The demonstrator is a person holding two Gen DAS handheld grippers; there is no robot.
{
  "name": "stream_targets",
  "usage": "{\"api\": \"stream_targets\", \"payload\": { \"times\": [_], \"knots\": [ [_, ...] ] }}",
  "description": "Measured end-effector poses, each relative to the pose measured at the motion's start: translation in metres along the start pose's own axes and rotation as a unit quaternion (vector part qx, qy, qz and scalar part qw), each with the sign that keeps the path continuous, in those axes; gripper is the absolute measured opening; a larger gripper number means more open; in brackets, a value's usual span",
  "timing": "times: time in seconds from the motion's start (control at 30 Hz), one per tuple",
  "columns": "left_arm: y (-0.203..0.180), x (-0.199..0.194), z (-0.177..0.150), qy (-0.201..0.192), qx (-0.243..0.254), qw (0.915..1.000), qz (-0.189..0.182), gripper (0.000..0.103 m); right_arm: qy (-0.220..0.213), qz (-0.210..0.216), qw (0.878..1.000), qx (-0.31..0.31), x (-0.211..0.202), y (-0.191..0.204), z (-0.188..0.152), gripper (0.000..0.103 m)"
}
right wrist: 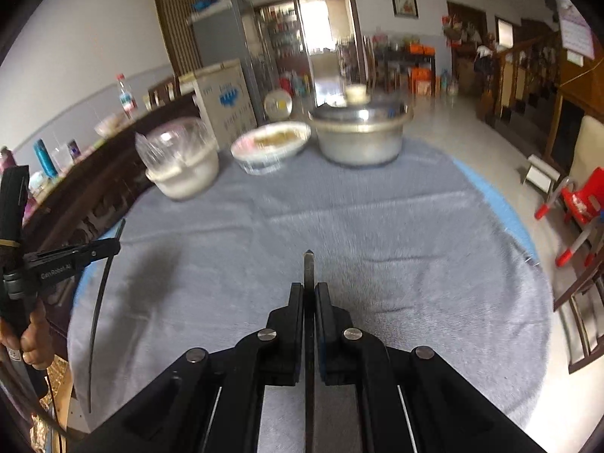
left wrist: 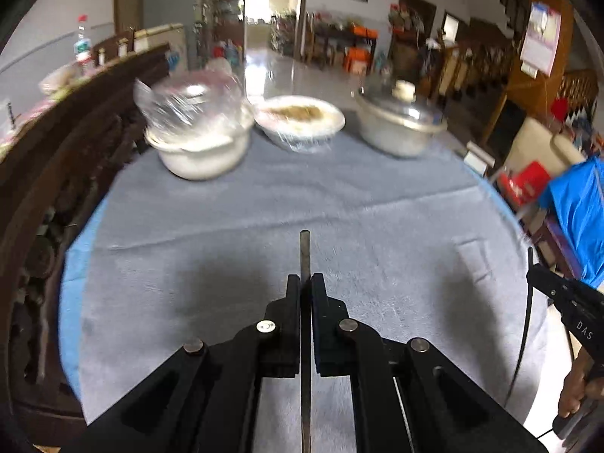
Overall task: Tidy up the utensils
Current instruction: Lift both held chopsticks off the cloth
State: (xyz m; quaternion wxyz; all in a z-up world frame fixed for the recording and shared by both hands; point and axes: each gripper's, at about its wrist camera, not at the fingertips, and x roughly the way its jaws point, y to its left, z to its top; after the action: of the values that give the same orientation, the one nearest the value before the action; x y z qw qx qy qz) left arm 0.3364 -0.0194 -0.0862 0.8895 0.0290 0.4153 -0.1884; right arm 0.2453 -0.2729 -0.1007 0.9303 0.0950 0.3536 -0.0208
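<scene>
Your left tool is clenched on 1 thin dark chopstick, which juts past the fingertips above the near half of the grey-clothed surface. Your right tool grasps a second chopstick likewise, over the same near area. Along the far edge stand 3 vessels: a white pot with a plastic cover at the left, a wrapped bowl of food in the middle, and a lidded metal pot at the right.
</scene>
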Motion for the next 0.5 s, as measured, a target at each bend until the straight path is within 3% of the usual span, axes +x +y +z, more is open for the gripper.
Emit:
{"api": "stream_targets", "payload": {
  "times": [0.5],
  "knots": [
    [-0.002, -0.125, -0.043, -0.120, -0.036, 0.9922, -0.001, 0.005, -0.119, 0.004, 0.993, 0.002, -0.109, 0.010, -0.028, 0.007]
  ]
}}
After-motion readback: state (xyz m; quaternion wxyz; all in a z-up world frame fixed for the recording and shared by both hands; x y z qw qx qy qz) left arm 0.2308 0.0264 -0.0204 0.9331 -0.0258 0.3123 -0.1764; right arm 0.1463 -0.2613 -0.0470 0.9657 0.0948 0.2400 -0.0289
